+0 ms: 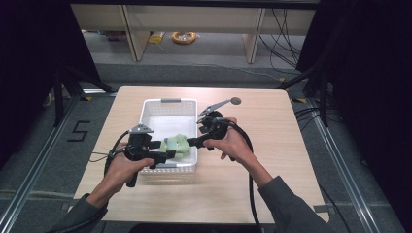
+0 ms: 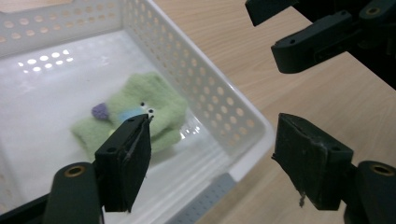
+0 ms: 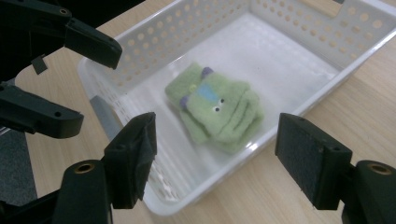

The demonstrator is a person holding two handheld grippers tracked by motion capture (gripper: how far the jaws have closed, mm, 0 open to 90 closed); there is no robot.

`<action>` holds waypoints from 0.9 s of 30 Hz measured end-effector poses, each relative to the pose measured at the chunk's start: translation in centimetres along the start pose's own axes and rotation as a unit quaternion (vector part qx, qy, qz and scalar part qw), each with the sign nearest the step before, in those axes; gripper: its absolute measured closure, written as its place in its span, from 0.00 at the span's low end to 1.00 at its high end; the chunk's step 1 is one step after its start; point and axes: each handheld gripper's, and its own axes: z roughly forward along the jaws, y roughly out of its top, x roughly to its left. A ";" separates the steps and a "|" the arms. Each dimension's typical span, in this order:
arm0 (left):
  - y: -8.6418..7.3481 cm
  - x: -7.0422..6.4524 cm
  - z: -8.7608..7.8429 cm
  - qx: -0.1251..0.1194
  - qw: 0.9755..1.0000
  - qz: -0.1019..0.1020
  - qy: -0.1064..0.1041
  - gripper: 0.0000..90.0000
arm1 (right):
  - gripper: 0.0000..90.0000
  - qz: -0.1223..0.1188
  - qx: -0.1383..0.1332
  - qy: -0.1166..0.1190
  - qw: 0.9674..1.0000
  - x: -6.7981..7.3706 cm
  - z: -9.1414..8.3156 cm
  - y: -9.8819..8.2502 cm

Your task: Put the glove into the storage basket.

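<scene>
Green plush toy point(image 3: 215, 108) is lying in the near end of the white basket point(image 1: 145, 112) on the worktop point(image 1: 272, 145), between both wide-open hand-held grippers, left point(image 2: 212, 161) and right point(image 3: 215, 161), each hovering about equally near, pointing inward.

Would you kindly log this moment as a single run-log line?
left gripper: open, above basket corner | right gripper: open, above basket rim | green plush toy: lying in white basket, ungripped | table: wooden

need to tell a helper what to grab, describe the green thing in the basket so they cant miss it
On the wooden table stands a white perforated basket. At its near end lies a folded fuzzy green cloth toy, with googly eyes and blue and purple patches.
</scene>
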 end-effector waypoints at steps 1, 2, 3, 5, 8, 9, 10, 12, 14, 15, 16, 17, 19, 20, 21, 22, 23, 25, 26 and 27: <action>-0.3 -0.4 -0.1 -0.001 1.000 0.002 -0.006 0.29 | 0.33 0.001 -0.006 0.002 1.000 0.1 -0.2 -0.3; -0.5 -0.6 -0.1 -0.003 1.000 0.004 -0.008 0.29 | 0.33 -0.012 -0.012 0.003 1.000 0.0 -0.6 -0.7; -0.9 -0.9 -0.2 0.001 1.000 0.011 -0.015 0.29 | 0.33 -0.017 -0.020 0.007 1.000 0.0 -0.7 -0.9; -1.6 -1.5 -0.2 -0.003 1.000 0.012 -0.020 0.28 | 0.32 -0.010 -0.018 0.009 1.000 0.1 -1.5 -1.7; -2.7 -2.4 -0.3 -0.008 0.999 0.020 -0.028 0.27 | 0.31 -0.026 -0.032 0.003 0.999 0.1 -2.7 -3.2; -2.9 -2.6 -0.4 -0.006 0.999 0.021 -0.032 0.27 | 0.31 -0.019 -0.027 0.004 0.999 0.1 -3.1 -3.6; -3.2 -2.9 -0.4 -0.010 0.999 0.024 -0.034 0.27 | 0.31 -0.029 -0.032 0.008 0.999 -0.1 -3.3 -4.0; -3.8 -3.4 -0.5 -0.011 0.999 0.025 -0.041 0.27 | 0.30 -0.020 -0.037 -0.008 0.999 -0.1 -4.2 -5.1; -4.4 -4.0 -0.5 -0.011 0.998 0.036 -0.043 0.27 | 0.30 -0.015 -0.050 -0.018 0.998 -0.3 -4.7 -6.3; -4.8 -4.2 -0.4 -0.012 0.998 0.041 -0.046 0.27 | 0.29 -0.014 -0.043 -0.017 0.999 -0.4 -5.2 -7.0; -5.0 -4.5 -0.3 -0.010 0.998 0.043 -0.050 0.27 | 0.29 -0.007 -0.045 -0.021 0.999 -0.6 -5.5 -7.7; -5.3 -4.6 -0.2 -0.009 0.998 0.044 -0.052 0.27 | 0.29 -0.004 -0.048 -0.024 0.999 -0.8 -5.8 -8.3; -5.8 -5.1 -0.1 -0.004 0.997 0.049 -0.055 0.27 | 0.29 0.004 -0.055 -0.028 0.998 -1.0 -6.1 -9.3; -6.0 -5.3 -0.1 -0.001 0.997 0.051 -0.056 0.26 | 0.28 0.006 -0.054 -0.025 0.998 -1.2 -6.4 -9.9; -6.2 -5.4 0.0 -0.003 0.997 0.055 -0.055 0.26 | 0.28 0.006 -0.062 -0.024 0.998 -1.3 -6.4 -10.3; -6.4 -5.5 0.0 -0.003 0.997 0.058 -0.057 0.26 | 0.28 0.013 -0.058 -0.027 0.998 -1.2 -6.7 -10.8; -6.6 -5.6 0.1 -0.005 0.996 0.058 -0.060 0.26 | 0.27 0.011 -0.060 -0.027 0.998 -1.3 -6.8 -11.3; -7.0 -5.7 0.3 -0.008 0.997 0.056 -0.060 0.25 | 0.27 0.012 -0.068 -0.026 0.997 -1.3 -6.9 -12.3; -7.2 -5.8 0.4 -0.004 0.997 0.056 -0.057 0.25 | 0.26 0.016 -0.063 -0.026 0.998 -1.2 -7.1 -12.5; -7.5 -5.7 0.5 -0.010 0.997 0.054 -0.058 0.25 | 0.26 0.014 -0.065 -0.024 0.997 -1.1 -7.0 -12.9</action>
